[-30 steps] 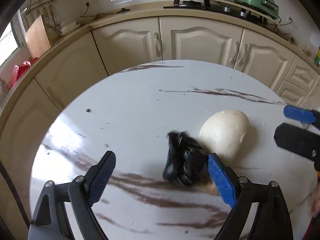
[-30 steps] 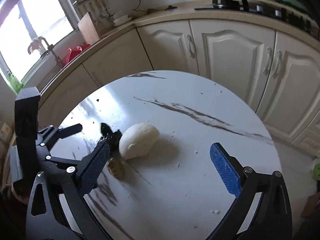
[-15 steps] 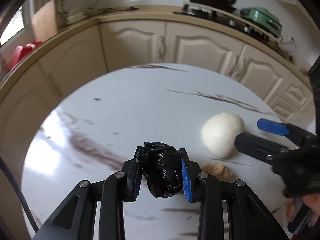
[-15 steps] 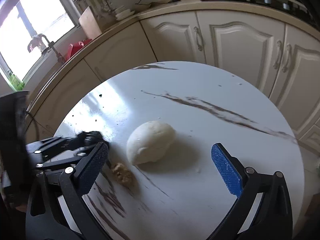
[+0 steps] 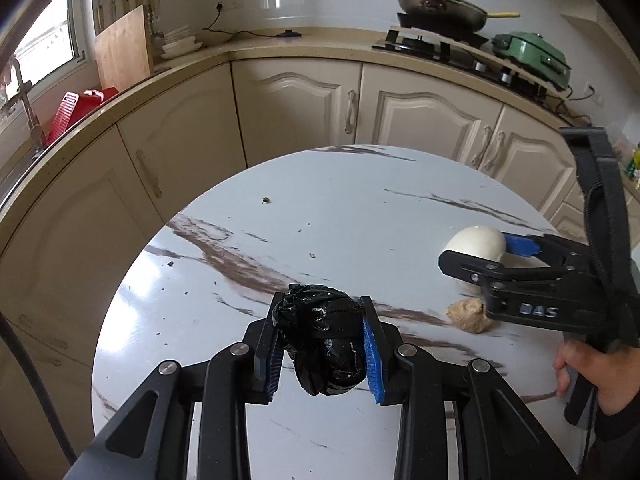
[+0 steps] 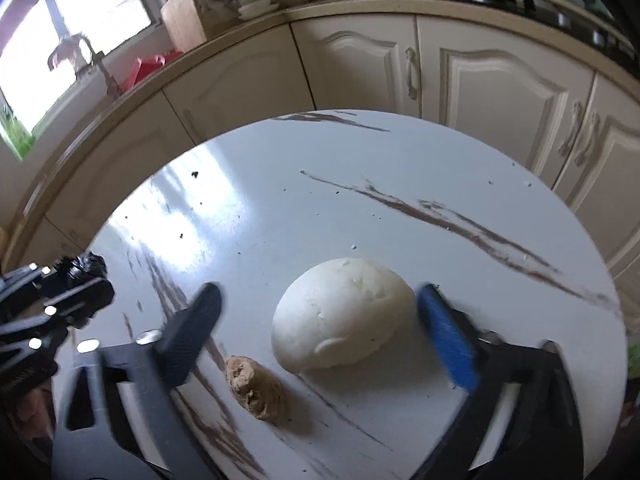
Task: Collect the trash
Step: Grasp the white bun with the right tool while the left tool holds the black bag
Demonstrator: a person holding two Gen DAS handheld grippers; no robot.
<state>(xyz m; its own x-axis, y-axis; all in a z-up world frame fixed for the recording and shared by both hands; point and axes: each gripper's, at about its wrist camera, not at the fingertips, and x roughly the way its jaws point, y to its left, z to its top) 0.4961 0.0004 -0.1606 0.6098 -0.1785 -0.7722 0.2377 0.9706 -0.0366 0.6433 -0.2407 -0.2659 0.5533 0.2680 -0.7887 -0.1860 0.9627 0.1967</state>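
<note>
Clamping the crumpled black bag [image 5: 323, 339] between its pads, the left gripper [image 5: 322, 350] now holds it clear of the marble table [image 5: 360, 216], where a second ago it lay beside the white lump [image 6: 342, 314]. The right gripper [image 6: 320, 332], jaws just narrowing, straddles that lump without touching it, so a second pickup looks imminent; the brown scrap [image 6: 256, 388] remains.

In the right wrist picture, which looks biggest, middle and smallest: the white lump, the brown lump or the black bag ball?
1. White lump: plainly the largest.
2 and 3. Brown lump and crumpled black bag: unsure, since the bag is mostly hidden by the left gripper and lies farther from the camera.
</note>
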